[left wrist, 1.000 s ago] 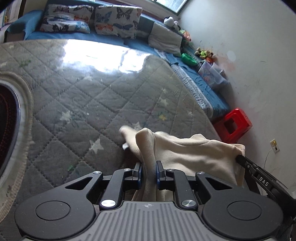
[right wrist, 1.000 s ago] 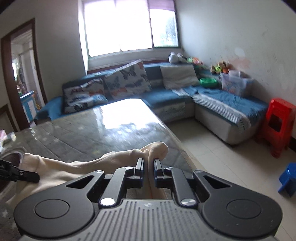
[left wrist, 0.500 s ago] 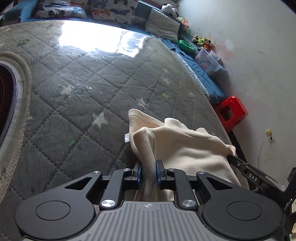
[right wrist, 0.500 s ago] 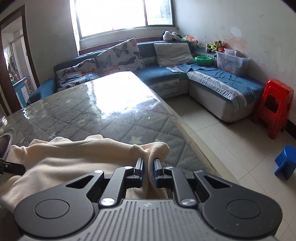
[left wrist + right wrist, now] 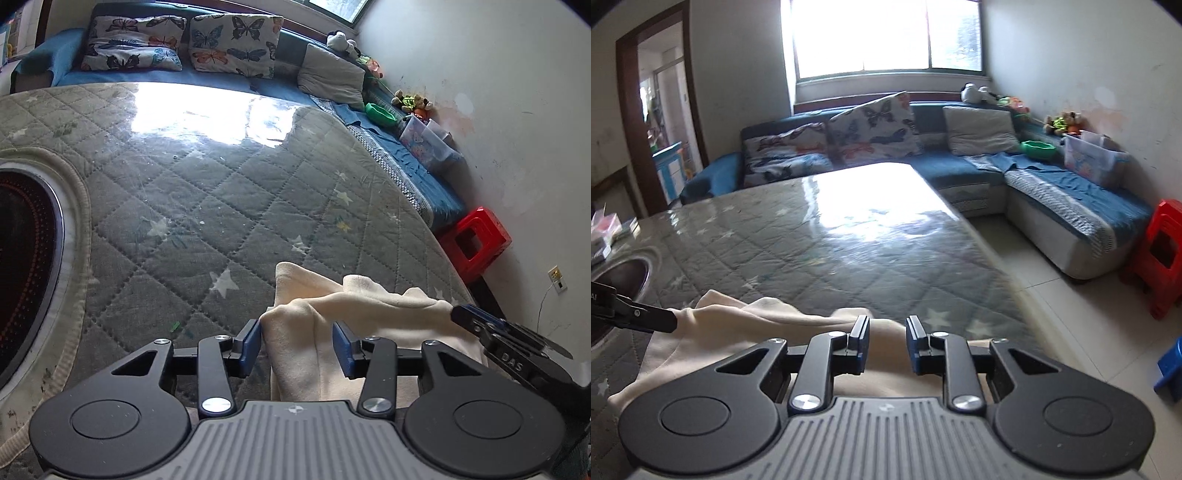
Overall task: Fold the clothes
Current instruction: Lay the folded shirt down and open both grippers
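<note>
Left wrist view. The left gripper (image 5: 297, 343) has its jaws spread wide; a raised fold of the cream garment (image 5: 354, 314) stands between them, touching the left blue pad (image 5: 251, 341) but clear of the right one. The cloth is soft, fleece-like and matte, bunched into rounded ridges. It runs from the jaws rightward, across the line of the fingers, to the tip of the right gripper (image 5: 465, 317), which touches its far end. Ahead of the jaws lies the surface (image 5: 229, 192), covered by a grey quilted cloth with diamond stitching and pale stars under a glossy clear sheet. A dark round inset (image 5: 22, 258) sits to the left.

Right wrist view. The right gripper (image 5: 886, 345) has its jaws apart, though less widely than the left pair; the cream garment (image 5: 746, 317) passes between and beneath them, and no pad appears to press it. The cloth extends leftward to the left gripper's tip (image 5: 665, 321), its long axis again crosswise to the fingers. The quilted surface (image 5: 831, 240) stretches ahead.

Judgement: both ends seem released on the surface, so the coming move turns on regripping along this left-to-right axis; each gripper is already at its own end.
</note>
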The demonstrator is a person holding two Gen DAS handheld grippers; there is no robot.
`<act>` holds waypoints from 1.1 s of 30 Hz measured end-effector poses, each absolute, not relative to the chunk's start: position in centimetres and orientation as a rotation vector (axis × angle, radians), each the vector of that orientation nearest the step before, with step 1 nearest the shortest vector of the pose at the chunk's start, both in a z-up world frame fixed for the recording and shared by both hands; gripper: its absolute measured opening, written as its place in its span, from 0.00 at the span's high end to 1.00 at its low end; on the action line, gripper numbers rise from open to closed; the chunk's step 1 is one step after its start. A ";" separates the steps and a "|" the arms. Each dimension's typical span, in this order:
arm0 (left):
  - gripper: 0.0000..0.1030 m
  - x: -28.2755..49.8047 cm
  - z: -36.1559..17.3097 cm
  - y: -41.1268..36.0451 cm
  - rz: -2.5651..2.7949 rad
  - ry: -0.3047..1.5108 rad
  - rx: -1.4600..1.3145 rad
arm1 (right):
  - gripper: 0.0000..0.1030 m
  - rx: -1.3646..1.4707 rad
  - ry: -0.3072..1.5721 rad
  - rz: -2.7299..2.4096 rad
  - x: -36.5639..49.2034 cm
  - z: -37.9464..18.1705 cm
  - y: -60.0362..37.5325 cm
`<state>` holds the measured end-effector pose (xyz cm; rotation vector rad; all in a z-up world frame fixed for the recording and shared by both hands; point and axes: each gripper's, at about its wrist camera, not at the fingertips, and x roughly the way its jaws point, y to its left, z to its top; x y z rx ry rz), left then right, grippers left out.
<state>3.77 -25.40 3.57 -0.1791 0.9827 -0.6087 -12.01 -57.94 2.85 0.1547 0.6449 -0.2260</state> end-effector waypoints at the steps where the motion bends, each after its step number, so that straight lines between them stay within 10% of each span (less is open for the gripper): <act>1: 0.55 3.8 3.5 -25.5 -0.608 0.984 -0.174 | 0.79 0.154 0.649 -0.222 -11.6 2.6 -57.8; 33: 0.31 -2.4 2.4 -26.8 -0.591 0.891 0.033 | 0.68 0.051 0.667 -0.068 -17.8 2.0 -50.7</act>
